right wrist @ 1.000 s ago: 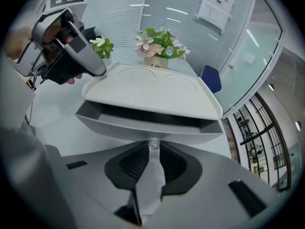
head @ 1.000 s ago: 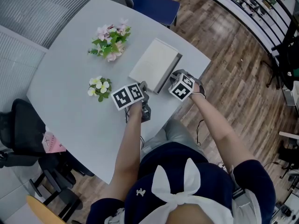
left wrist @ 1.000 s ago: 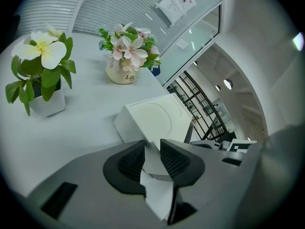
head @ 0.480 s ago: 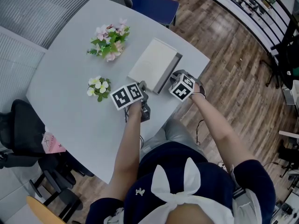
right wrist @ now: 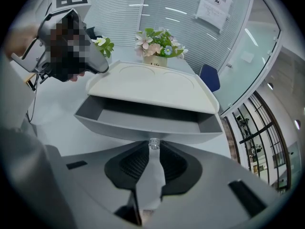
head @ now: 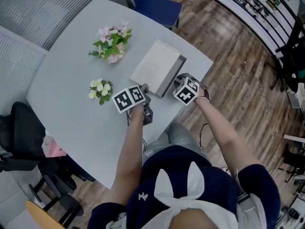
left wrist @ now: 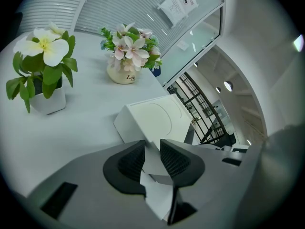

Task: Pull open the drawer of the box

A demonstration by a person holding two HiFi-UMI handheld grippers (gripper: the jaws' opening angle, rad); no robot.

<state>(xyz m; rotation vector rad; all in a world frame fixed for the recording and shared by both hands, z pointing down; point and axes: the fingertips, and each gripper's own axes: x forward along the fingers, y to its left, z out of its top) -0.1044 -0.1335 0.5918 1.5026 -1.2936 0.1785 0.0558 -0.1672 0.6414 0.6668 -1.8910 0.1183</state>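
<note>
The drawer (right wrist: 143, 123) already stands partly out of the box (head: 156, 65) on the desk (head: 71, 56). In front of the box, the right hand-held gripper (right wrist: 153, 150) pinches the drawer's small knob (right wrist: 153, 143). The left hand-held gripper (left wrist: 152, 150) clamps the box corner. Some pulling probably remains.

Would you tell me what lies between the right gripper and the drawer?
The drawer's small clear knob, which the right gripper pinches; right gripper view.

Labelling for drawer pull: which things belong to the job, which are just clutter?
In the job: box, drawer, knob, left tongs on the box corner, right tongs on the knob.
Lying about: pink flower pot, white flower pot, blue chair.
</note>
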